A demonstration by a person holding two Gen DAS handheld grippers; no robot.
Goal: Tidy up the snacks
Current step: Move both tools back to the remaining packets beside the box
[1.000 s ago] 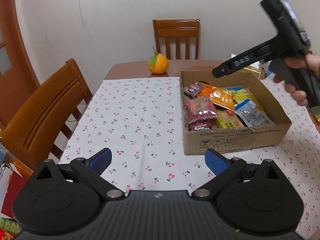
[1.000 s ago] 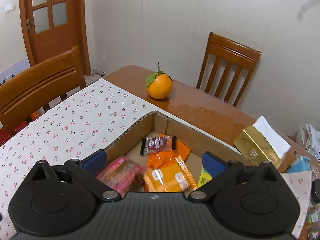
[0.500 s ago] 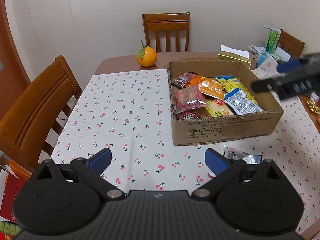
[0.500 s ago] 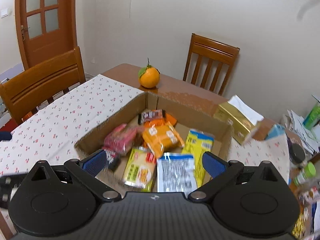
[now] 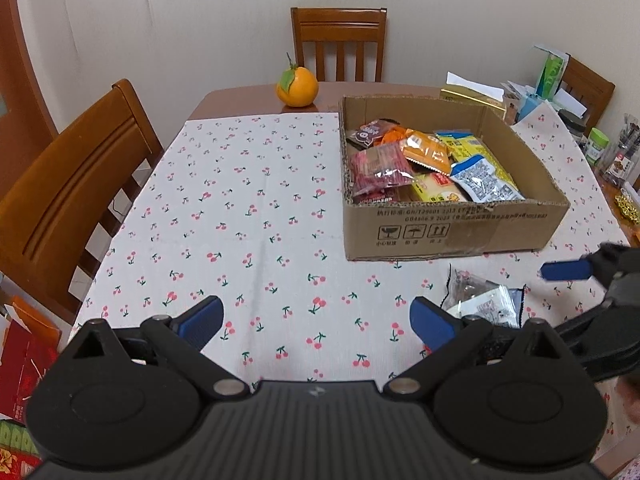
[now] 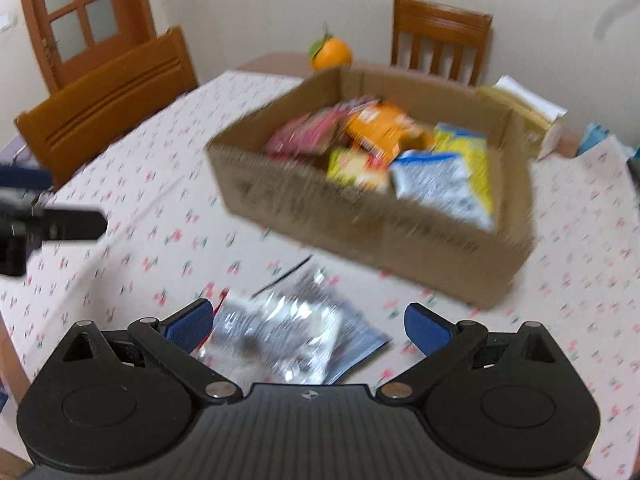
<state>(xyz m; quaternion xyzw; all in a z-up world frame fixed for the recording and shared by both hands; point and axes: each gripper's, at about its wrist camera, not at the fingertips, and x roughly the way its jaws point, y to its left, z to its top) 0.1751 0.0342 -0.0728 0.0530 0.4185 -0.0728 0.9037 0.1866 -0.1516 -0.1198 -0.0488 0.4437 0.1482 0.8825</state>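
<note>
A cardboard box point(image 5: 452, 236) holds several snack packets point(image 5: 424, 152) on the cherry-print tablecloth; it also shows, blurred, in the right wrist view point(image 6: 360, 216). A silver and dark snack packet point(image 5: 486, 300) lies loose on the cloth in front of the box. In the right wrist view that packet point(image 6: 288, 336) lies just ahead, between the open fingers of my right gripper point(image 6: 308, 324). My left gripper point(image 5: 316, 320) is open and empty above the cloth, left of the packet. One blue fingertip point(image 5: 566, 270) of the right gripper shows at the right edge of the left wrist view.
An orange point(image 5: 298, 86) sits at the table's far end. Wooden chairs stand at the far side point(image 5: 340, 44) and the left side point(image 5: 76, 184). A gold tissue box point(image 5: 472, 94), jars and clutter point(image 5: 600, 148) crowd the far right. A door point(image 6: 80, 12) is at the left.
My right gripper has dropped from above the box to low over the cloth in front of it, by the loose packet. My left gripper has pulled back and risen, widening its view.
</note>
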